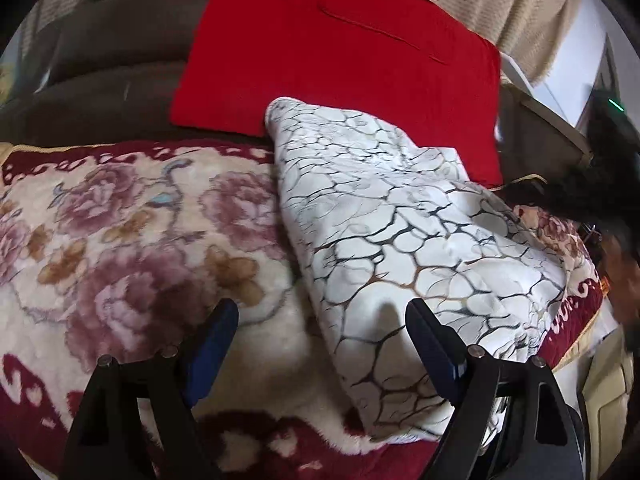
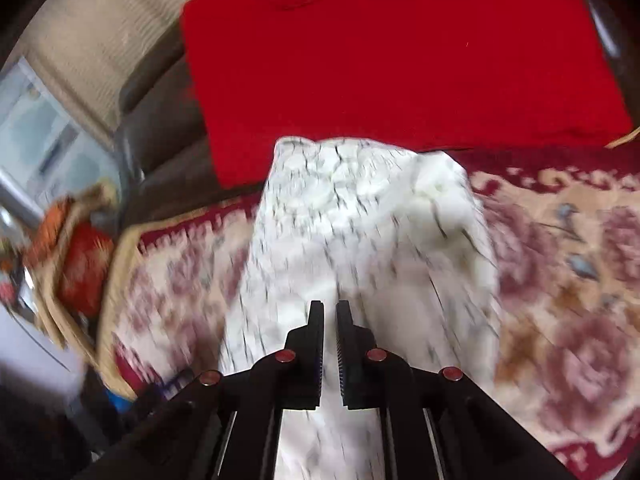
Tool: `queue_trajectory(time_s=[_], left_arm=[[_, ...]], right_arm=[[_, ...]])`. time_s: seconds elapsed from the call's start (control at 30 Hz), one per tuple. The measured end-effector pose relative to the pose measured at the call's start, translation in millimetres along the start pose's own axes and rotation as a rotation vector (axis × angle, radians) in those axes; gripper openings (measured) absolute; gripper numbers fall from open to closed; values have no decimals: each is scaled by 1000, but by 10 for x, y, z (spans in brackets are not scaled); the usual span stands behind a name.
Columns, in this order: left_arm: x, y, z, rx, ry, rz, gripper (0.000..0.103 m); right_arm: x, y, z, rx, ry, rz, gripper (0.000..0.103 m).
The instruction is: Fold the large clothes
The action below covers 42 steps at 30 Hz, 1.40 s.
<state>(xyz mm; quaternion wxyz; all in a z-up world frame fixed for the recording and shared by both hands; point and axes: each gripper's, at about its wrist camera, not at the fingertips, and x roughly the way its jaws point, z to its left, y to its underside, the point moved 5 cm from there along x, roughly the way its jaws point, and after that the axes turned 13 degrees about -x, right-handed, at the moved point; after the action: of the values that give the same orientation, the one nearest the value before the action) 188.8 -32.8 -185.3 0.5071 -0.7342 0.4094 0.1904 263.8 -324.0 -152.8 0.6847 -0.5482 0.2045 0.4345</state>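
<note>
Here, working from the left, your left gripper (image 1: 322,316) is hanging with its jaws spread wide and nothing between them; its blue-padded fingers (image 1: 214,336) are hovering over the floral blanket (image 1: 120,232) and the near edge of the white garment (image 1: 400,232). That blanket is a thick, fuzzy plush, cream with mauve roses, tan blossoms and a deep maroon scrolled border, and it is covering the surface you are working on. Beyond it, a dark brown padded sofa back (image 1: 112,52) is curving across the top left.

In the middle, the white garment is lying on the blanket as a long folded slab, running from beside your grippers up toward the red cushion (image 1: 340,60). Its cloth is looking smooth and slightly puffy, printed with a crackled web of black and gold lines around rounded cells. Its far end is bunching into a soft rounded corner that is overlapping the lower edge of the cushion, a flat, square, matte red shape with a stitched seam line.

To the right, your right gripper (image 2: 329,308) is sitting with its black ribbed jaws drawn nearly together over the white garment (image 2: 360,220); this view is smeared by blur, and you cannot tell whether any cloth is pinched between them. A beige woven curtain (image 1: 500,12) is hanging at the far right.
</note>
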Motion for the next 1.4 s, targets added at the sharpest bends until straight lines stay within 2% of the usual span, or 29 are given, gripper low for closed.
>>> queue_trajectory(time_s=[0.07, 0.13, 0.23, 0.3, 0.4, 0.5, 0.57, 0.63, 0.7, 0.73, 0.77, 0.83, 0.9, 1.0, 1.1, 1.2, 1.27, 1.33, 1.4], left_arm=[[18, 57, -22, 27, -37, 7, 87], [83, 139, -91, 82, -80, 12, 87], [89, 186, -163, 124, -104, -11, 87], [52, 187, -142, 129, -120, -29, 87], [-37, 156, -105, 101, -93, -33, 86], [-245, 66, -115, 82, -32, -103, 86], [-285, 28, -143, 74, 4, -122, 86], [-225, 41, -185, 83, 11, -97, 86], [-42, 112, -228, 130, -41, -43, 86], [30, 152, -243, 145, -54, -23, 87], [70, 168, -247, 142, -57, -18, 87], [76, 150, -224, 118, -38, -18, 87], [72, 136, -183, 93, -25, 4, 87], [33, 135, -152, 54, -12, 8, 87], [-104, 103, -188, 58, -2, -41, 87], [-284, 84, -231, 43, 57, -109, 87], [-238, 123, -257, 59, 34, -106, 87], [-22, 240, -288, 108, -34, -42, 87], [16, 288, -279, 103, -51, -68, 88]], right_arm=[[-80, 295, 94, -45, 16, 28, 9], [31, 518, 55, -52, 70, 66, 7], [340, 836, -62, -80, 97, 45, 4], [331, 836, -123, -29, 88, 16, 4], [152, 696, -102, 9, 58, 24, 7], [-42, 477, 38, 8, 22, -63, 9], [-161, 336, 64, 8, 17, -136, 9], [-120, 212, 40, 12, 41, -151, 9], [167, 181, -103, 23, 99, -86, 6], [387, 256, -187, 30, 135, -17, 6], [613, 327, -295, 60, 119, 35, 6], [679, 368, -418, 125, 62, -12, 5], [607, 371, -434, 169, 42, -24, 5], [403, 375, -287, 96, 69, -34, 7], [133, 464, -167, 99, 57, -78, 9], [-89, 577, -57, 85, 41, -154, 9], [-80, 720, 36, 58, 45, -155, 9], [161, 867, 60, 45, 58, -97, 8], [237, 958, 43, 60, 49, -113, 8]])
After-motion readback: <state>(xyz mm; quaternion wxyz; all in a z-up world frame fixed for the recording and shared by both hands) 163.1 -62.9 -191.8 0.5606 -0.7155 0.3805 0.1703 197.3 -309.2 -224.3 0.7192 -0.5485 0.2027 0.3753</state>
